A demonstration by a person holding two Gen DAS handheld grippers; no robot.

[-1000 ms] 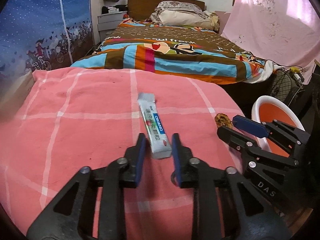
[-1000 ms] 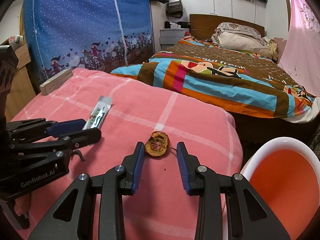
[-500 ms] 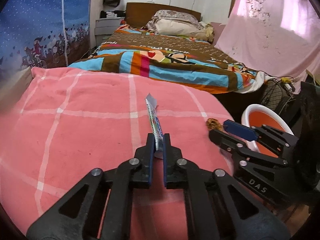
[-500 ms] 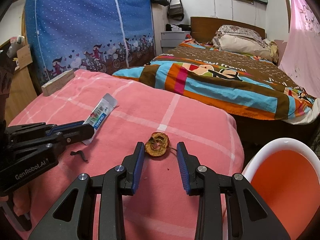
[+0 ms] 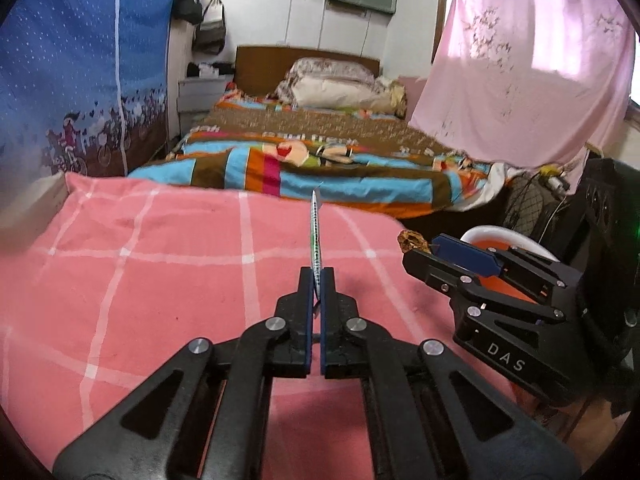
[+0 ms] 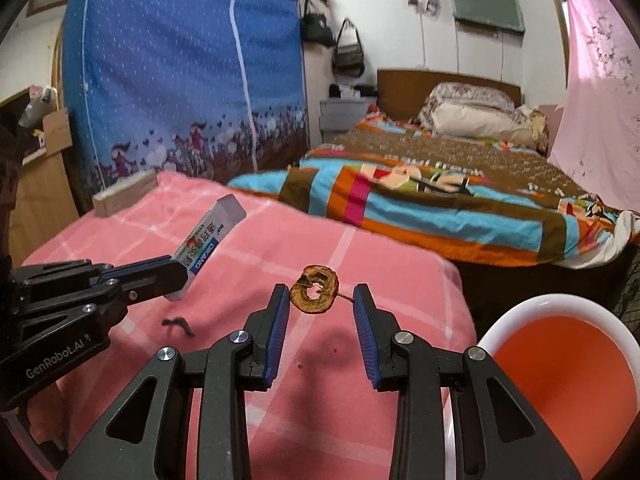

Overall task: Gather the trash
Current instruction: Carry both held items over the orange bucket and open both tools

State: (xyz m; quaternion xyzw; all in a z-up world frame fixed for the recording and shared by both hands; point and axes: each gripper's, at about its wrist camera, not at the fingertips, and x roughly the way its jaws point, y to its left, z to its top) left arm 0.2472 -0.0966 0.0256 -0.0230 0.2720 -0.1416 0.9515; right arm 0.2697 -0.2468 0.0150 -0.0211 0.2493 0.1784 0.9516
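Left wrist view: my left gripper (image 5: 316, 280) has its fingers clenched on the wrapper (image 5: 315, 236), seen edge-on, lifted clear of the pink checked blanket (image 5: 160, 280). At 3 o'clock, my right gripper (image 5: 416, 250) carries the brown fruit scrap (image 5: 412, 240). Behind it sits the white bin with orange liner (image 5: 480, 236). At 12 o'clock: bed with striped quilt (image 5: 320, 168); pink curtain (image 5: 532, 80) at 2 o'clock.

Right wrist view: the fruit scrap (image 6: 314, 289) hangs between the right fingers (image 6: 278, 320), stem touching the right-hand pad; whether it is truly grasped I cannot tell. Left gripper (image 6: 176, 276) at 9 o'clock grips the wrapper (image 6: 210, 240). A small dark scrap (image 6: 178, 325) lies on the blanket (image 6: 240, 248). Bin (image 6: 560, 360) at 4 o'clock; blue wardrobe cover (image 6: 180, 80) at 11 o'clock.
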